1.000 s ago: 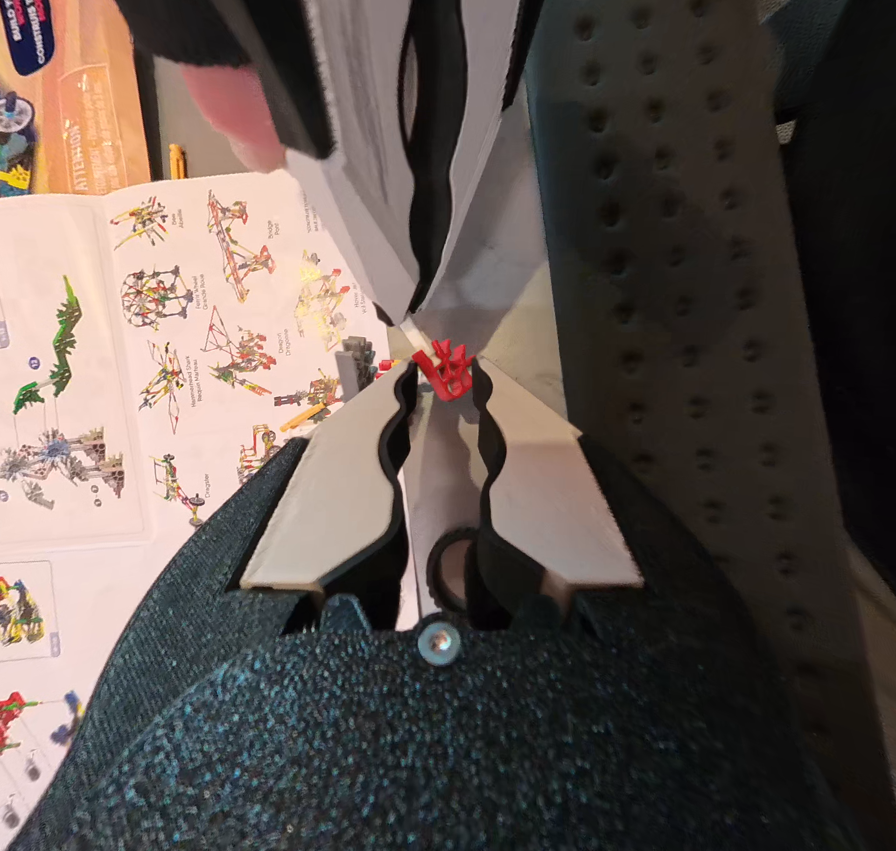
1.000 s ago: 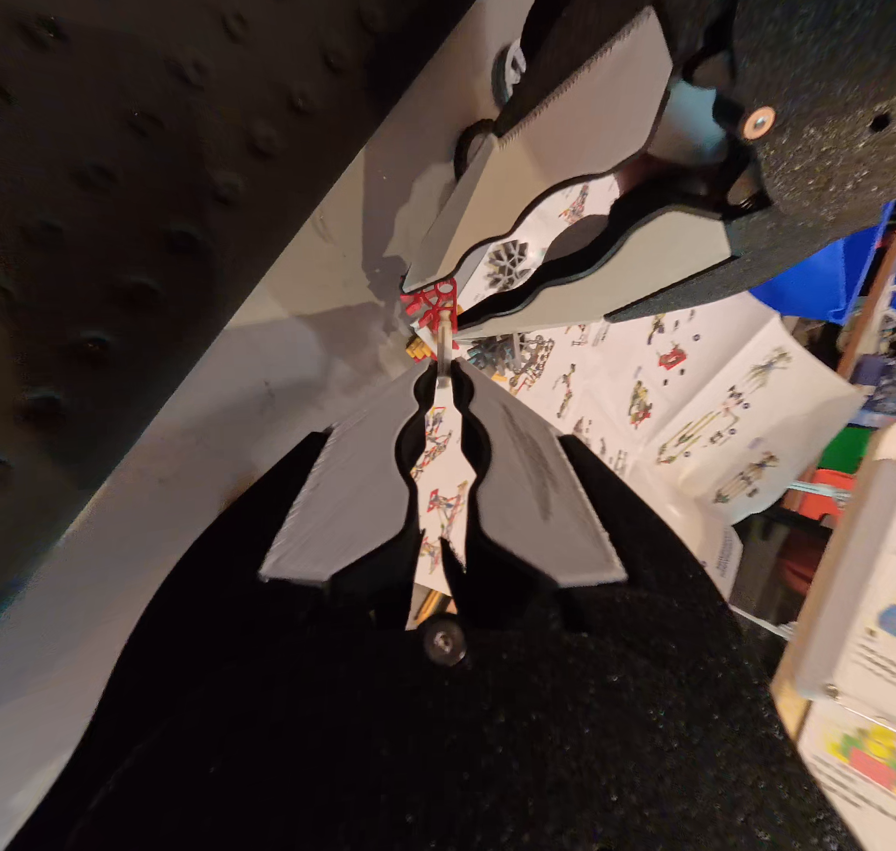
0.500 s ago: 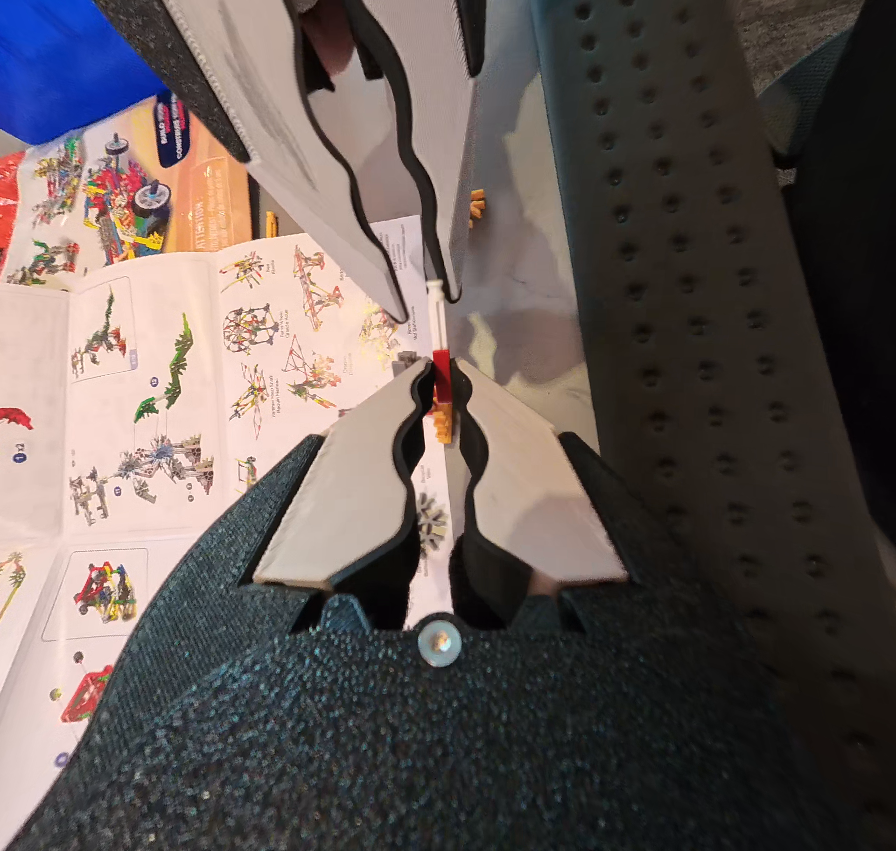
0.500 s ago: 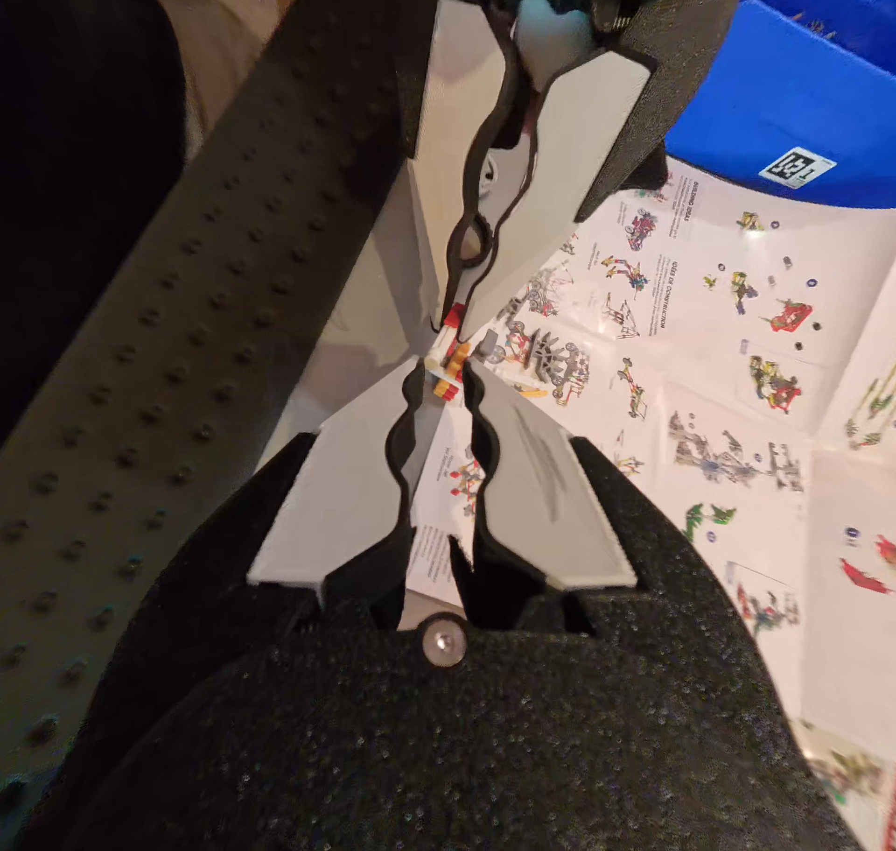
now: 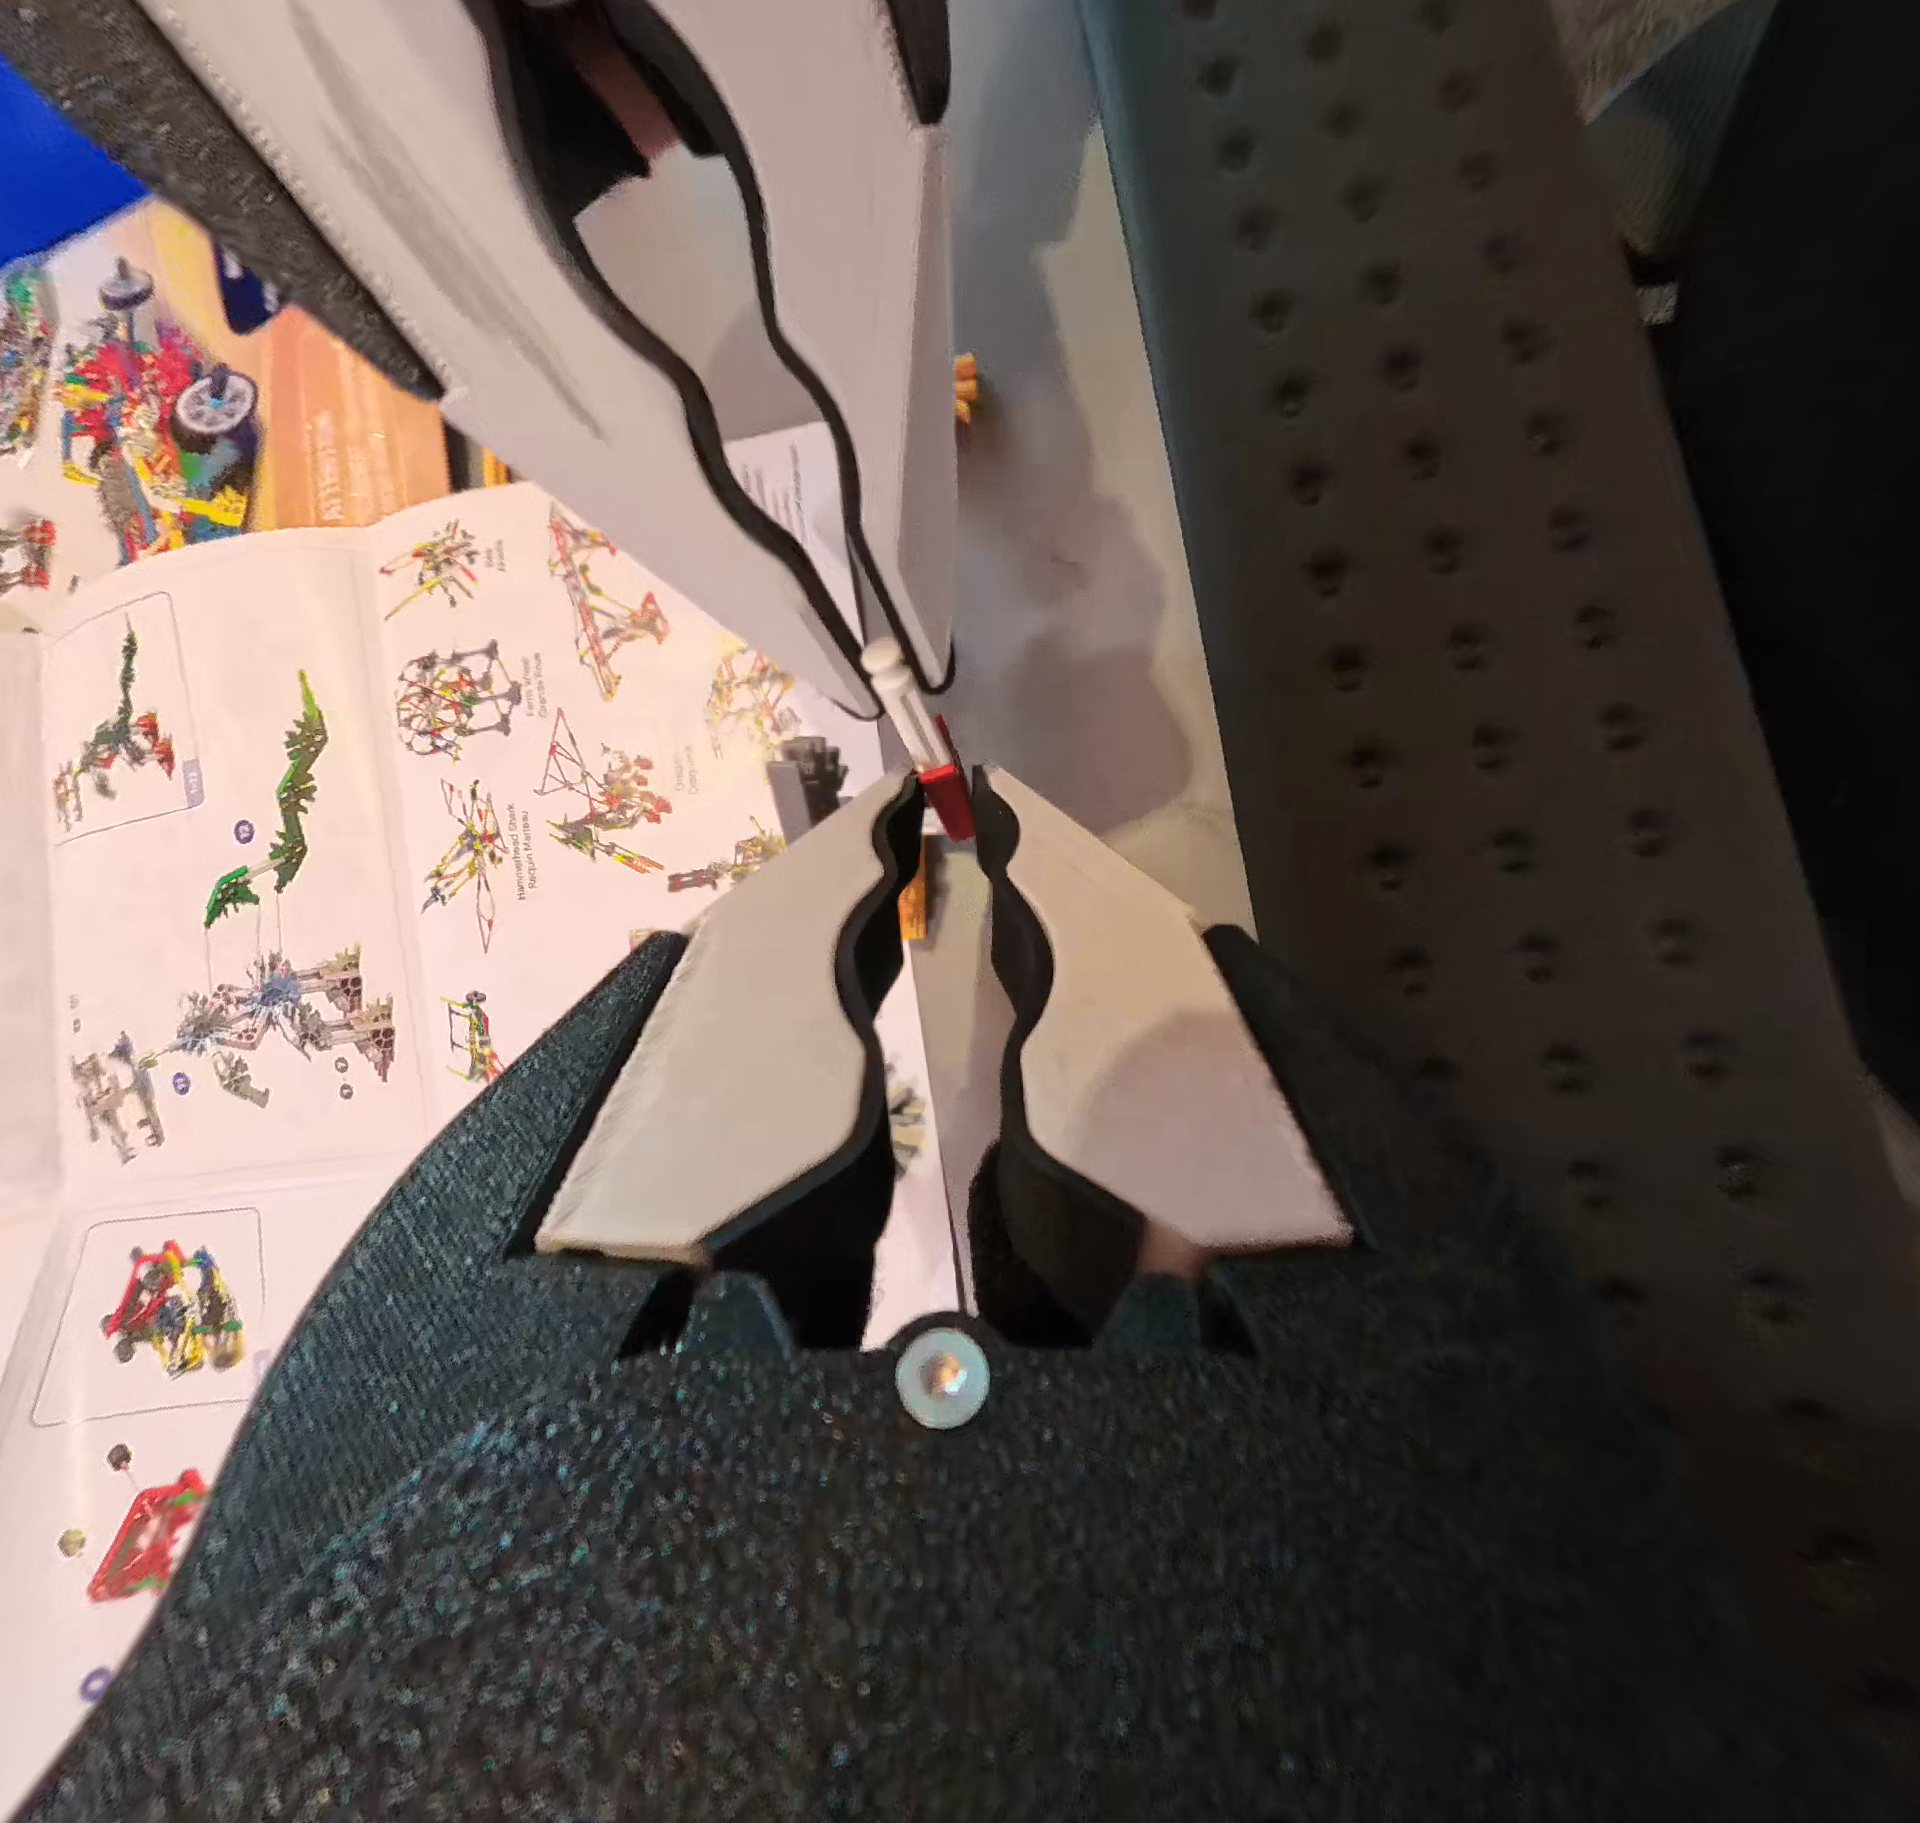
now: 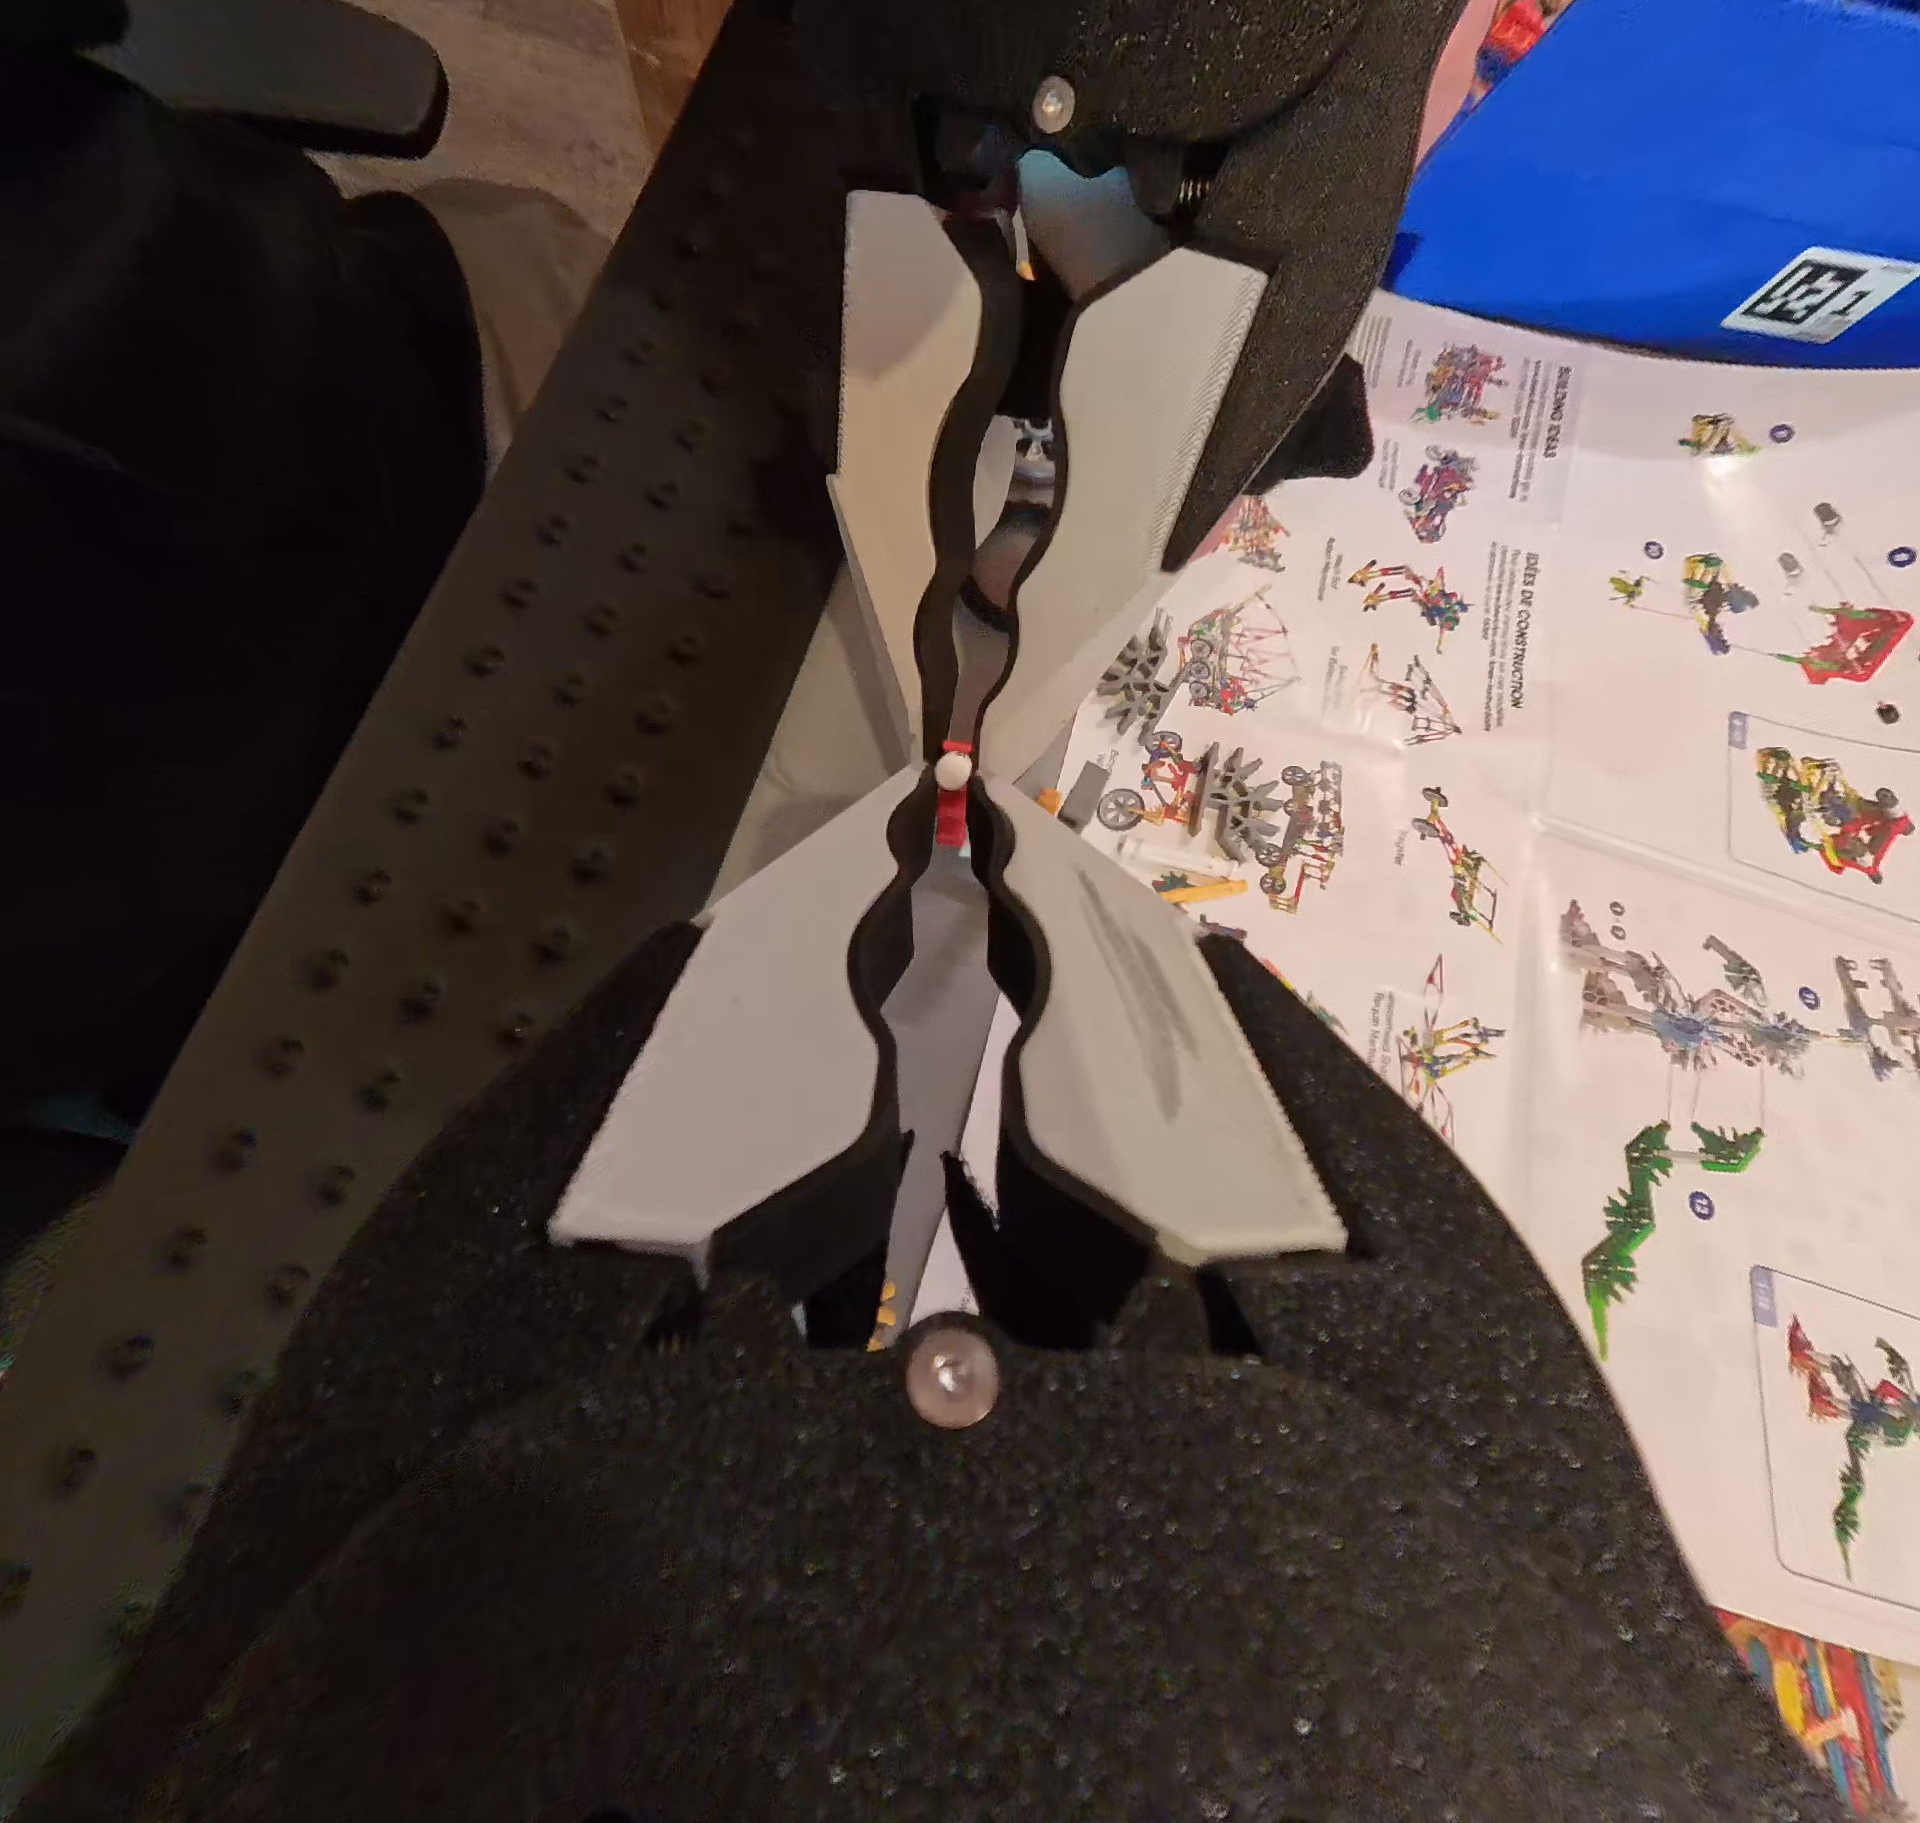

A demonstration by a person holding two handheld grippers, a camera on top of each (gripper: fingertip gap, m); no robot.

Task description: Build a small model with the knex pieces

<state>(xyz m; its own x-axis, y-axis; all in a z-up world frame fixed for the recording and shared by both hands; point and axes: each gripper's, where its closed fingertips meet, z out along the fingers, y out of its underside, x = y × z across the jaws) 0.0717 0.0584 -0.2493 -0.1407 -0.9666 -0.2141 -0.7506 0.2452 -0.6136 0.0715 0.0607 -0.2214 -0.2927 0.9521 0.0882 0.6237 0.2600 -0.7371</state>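
Note:
My left gripper [image 5: 948,786] is shut on a small red connector [image 5: 945,799], seen edge-on at its tips. A short white rod [image 5: 900,698] sticks out of the connector. My right gripper [image 5: 902,680] comes down from above, shut on that rod. In the right wrist view my right gripper [image 6: 951,805] is at the bottom, with the rod's white end [image 6: 953,767] and the red connector [image 6: 948,819] at its tips. The left gripper [image 6: 958,734] faces it tip to tip from above. Both pieces are held in the air above the table edge.
A white fold-out instruction sheet [image 5: 312,838] [image 6: 1558,734] lies on the table. A blue bin [image 6: 1683,142] stands beyond it. A dark dotted strip [image 5: 1455,734] [image 6: 468,786] runs along the table edge. A small orange piece [image 5: 964,386] and a grey connector [image 5: 808,771] lie near. Only a small space, under 4 cm, lies between the two pairs of fingers.
Both grippers turned about each other and now face tip to tip. The red connector went from flat-on to edge-on. The white rod stays between them.

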